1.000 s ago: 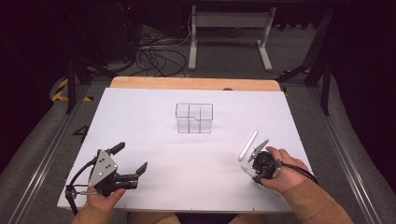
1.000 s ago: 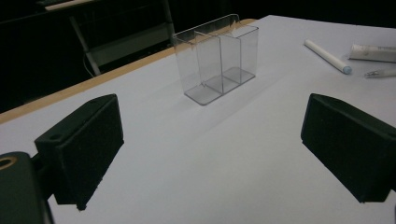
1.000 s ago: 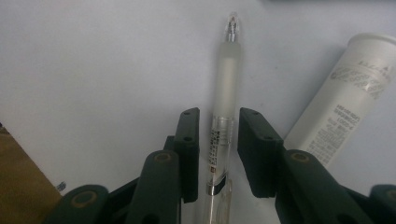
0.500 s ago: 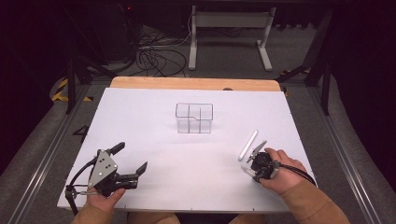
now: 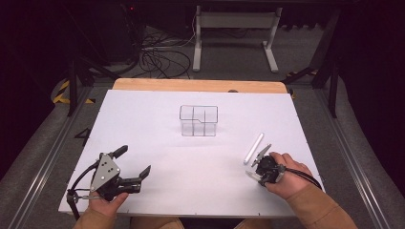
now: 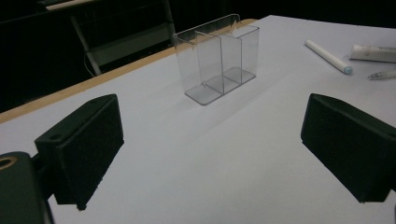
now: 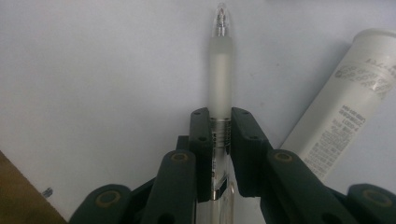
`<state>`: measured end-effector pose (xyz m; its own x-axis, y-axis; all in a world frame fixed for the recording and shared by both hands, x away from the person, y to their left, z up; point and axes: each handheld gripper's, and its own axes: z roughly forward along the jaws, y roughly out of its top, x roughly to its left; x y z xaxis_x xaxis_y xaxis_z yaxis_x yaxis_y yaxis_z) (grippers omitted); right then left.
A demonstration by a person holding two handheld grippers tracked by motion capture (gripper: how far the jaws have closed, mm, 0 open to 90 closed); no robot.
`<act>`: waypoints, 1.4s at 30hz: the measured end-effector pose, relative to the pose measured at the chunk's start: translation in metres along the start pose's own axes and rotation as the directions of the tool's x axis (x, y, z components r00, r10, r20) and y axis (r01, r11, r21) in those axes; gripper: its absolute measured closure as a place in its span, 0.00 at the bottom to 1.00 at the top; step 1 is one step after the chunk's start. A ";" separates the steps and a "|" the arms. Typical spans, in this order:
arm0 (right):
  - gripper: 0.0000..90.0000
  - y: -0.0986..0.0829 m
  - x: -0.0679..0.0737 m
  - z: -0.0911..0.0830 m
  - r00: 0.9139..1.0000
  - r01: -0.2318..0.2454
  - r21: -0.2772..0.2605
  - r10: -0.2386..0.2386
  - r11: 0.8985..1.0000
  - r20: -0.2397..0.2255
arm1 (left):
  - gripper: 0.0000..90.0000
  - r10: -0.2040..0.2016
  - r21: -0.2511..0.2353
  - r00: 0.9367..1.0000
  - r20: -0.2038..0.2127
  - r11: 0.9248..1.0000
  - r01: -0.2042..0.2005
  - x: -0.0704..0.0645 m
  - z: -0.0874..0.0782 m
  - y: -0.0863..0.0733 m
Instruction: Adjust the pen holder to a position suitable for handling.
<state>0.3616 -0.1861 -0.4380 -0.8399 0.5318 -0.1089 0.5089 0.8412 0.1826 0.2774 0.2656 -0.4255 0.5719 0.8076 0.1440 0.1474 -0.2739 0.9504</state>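
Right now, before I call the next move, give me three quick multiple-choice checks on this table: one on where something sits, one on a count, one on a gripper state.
1. Where does the clear organiser stand?
A. Near the middle of the white table top
B. At the person's edge beside the left gripper
C. On the floor

2. How many compartments does the organiser show?
A. One
B. Three
C. Six

3. What is the right gripper doing?
A. Wide open over bare table
B. Shut on the clear pen
C. Shut on the white tube

Answers:
1 A, the high view shows it centred, apart from both grippers.
2 B, the left gripper view shows dividers making three.
3 B, the right gripper view shows the jaws clamping the pen's barrel, the tube lying alongside.
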 end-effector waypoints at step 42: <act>0.89 0.002 -0.008 -0.060 0.996 -0.092 -0.446 0.083 0.890 -0.040 | 0.07 0.000 -0.004 1.000 -0.004 1.000 0.000 0.000 0.000 0.000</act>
<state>0.3576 -0.1943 -0.3784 -0.8016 0.5954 -0.0543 0.4462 0.6562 0.6085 0.2775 0.2659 -0.4256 0.5682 0.8100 0.1448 0.1448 -0.2716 0.9515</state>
